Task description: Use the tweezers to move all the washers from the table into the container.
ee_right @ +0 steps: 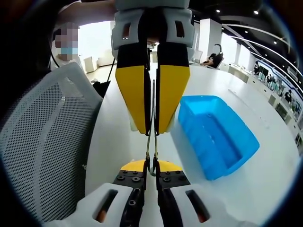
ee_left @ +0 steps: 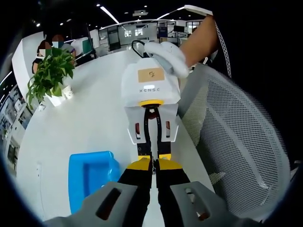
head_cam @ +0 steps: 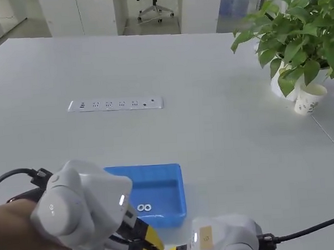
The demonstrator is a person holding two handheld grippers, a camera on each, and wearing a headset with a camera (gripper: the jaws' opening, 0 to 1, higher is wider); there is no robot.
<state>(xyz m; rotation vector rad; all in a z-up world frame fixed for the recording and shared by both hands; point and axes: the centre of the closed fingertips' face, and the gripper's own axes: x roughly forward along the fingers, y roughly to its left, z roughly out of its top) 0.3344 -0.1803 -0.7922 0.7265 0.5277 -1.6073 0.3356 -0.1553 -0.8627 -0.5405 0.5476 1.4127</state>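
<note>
The left tongs (ee_left: 152, 165) and the right tongs (ee_left: 151, 152) point at each other, tip to tip, low in front of the person. Both have their jaws squeezed close on the thin tweezers (ee_right: 151, 124) between them. A hand (head_cam: 14, 228) holds the left tongs. A bare forearm (ee_left: 201, 40) reaches to the right tongs.

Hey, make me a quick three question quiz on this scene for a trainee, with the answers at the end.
1. How many washers lie in the blue container?
2. What do the left gripper and the right gripper both clamp? A) a washer B) the tweezers C) a screwdriver
3. True or false: the potted plant stands on the table, outside the container.
Key: 1 two; 2 B; 3 true.
</note>
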